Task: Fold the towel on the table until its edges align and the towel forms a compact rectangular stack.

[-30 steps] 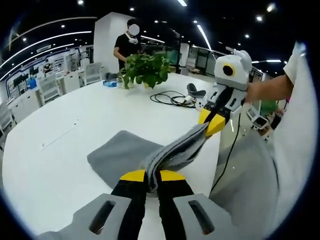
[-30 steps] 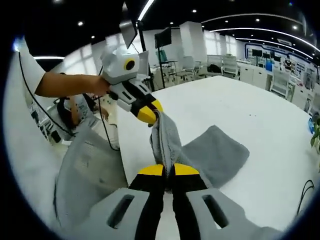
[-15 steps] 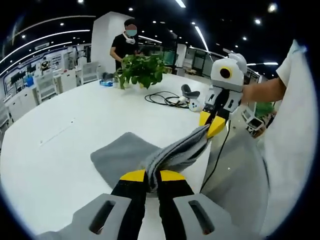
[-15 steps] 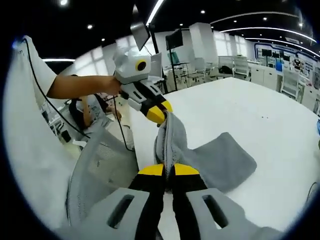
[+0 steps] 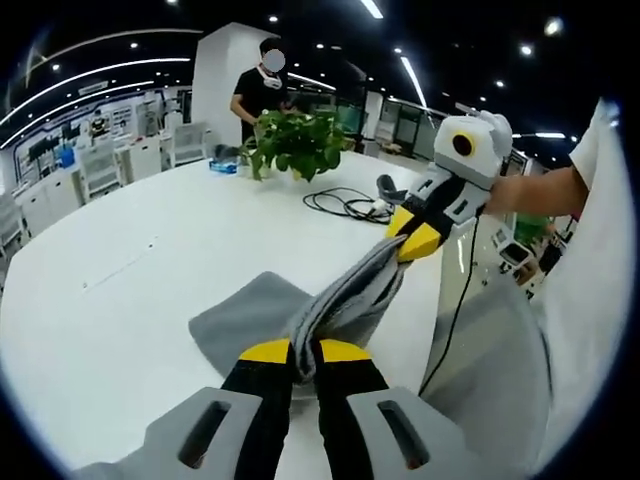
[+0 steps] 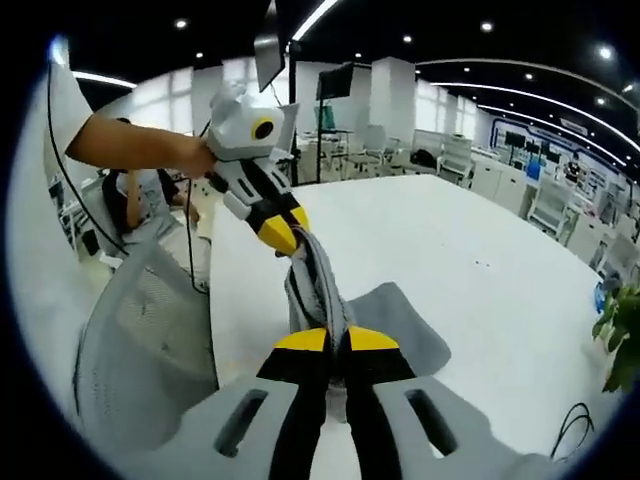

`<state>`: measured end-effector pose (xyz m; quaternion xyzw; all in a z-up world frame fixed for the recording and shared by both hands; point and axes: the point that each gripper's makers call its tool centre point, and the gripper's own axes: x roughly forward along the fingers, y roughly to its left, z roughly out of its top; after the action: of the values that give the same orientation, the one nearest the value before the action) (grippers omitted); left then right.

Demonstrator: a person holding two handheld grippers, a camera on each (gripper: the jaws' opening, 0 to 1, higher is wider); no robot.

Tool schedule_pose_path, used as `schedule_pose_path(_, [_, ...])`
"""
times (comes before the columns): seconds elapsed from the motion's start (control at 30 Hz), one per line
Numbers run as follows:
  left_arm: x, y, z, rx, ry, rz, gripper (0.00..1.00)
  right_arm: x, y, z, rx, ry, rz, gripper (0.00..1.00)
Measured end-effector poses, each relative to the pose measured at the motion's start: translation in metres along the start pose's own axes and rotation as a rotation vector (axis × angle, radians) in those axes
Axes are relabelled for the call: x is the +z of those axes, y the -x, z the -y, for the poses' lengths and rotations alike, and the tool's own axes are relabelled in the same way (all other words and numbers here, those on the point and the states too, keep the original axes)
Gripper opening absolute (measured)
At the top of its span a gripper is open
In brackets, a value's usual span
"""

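Compared with a second ago, the stretched edge of the grey towel (image 5: 345,295) now runs higher and tauter between the two grippers. The left gripper (image 5: 304,350) and the right gripper (image 6: 336,338) each stay clenched on that edge, lifted off the white table (image 5: 130,260), while the towel's remainder lies spread on the tabletop.

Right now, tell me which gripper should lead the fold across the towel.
Neither has an edge: left gripper and right gripper each clamp one end of the towel's lifted edge. Probably carry both over together.
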<state>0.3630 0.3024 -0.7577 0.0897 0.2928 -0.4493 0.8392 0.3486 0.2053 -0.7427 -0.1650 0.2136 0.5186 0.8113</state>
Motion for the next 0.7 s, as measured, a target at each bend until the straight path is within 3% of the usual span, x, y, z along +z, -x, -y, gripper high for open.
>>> schedule_pose_path(0.33, [-0.01,-0.019,-0.018,0.043,0.047,-0.009,0.08,-0.012,-0.024,0.025,-0.049,0.104,-0.058,0.03])
schedule_pose_path(0.7, [-0.01,-0.043,-0.04,0.066,0.075,-0.02,0.08,-0.028,-0.041,0.055,-0.107,0.096,-0.091,0.03])
